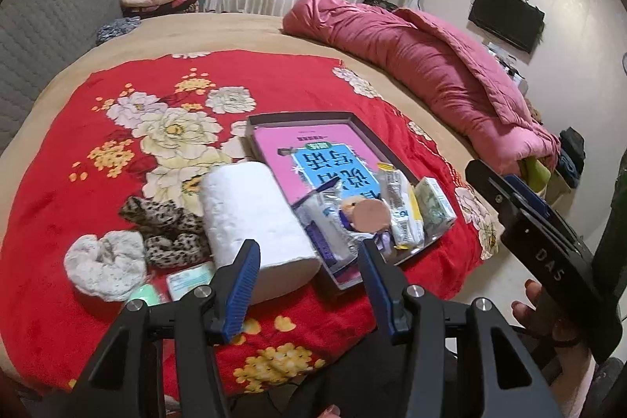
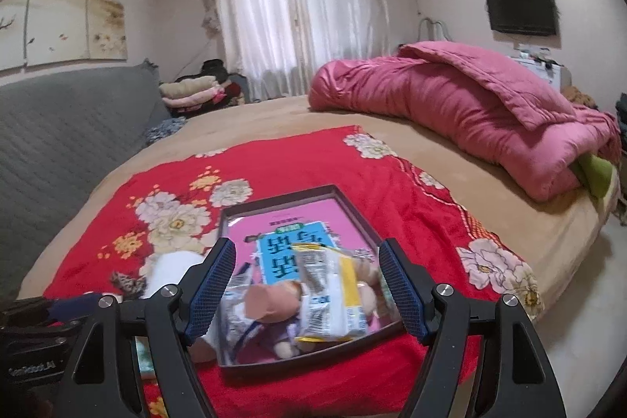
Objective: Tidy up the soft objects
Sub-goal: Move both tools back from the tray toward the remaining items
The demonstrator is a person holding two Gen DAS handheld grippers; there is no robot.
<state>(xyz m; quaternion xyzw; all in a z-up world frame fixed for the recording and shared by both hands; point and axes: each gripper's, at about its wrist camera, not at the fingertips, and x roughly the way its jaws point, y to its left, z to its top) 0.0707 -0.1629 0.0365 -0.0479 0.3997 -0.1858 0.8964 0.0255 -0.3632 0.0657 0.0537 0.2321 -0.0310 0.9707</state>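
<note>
My left hand-held gripper (image 1: 309, 261) hung released and empty above the red floral blanket (image 1: 117, 320), its blue fingers (image 1: 243, 285) spread. Just ahead of them lay the white roll of tissue paper (image 1: 250, 218): light and squashy, I judged, best pinched across its middle. To its left lay a leopard-print fabric scrunchie (image 1: 164, 226) and a white lace scrunchie (image 1: 104, 261), limp things to take by a fold. My right hand-held gripper (image 2: 309, 288) was likewise released, hovering over the dark shallow tray (image 2: 274, 196) with its pink book (image 2: 309, 218), crinkly snack packets (image 2: 329, 296) and small plush doll (image 2: 274, 300).
</note>
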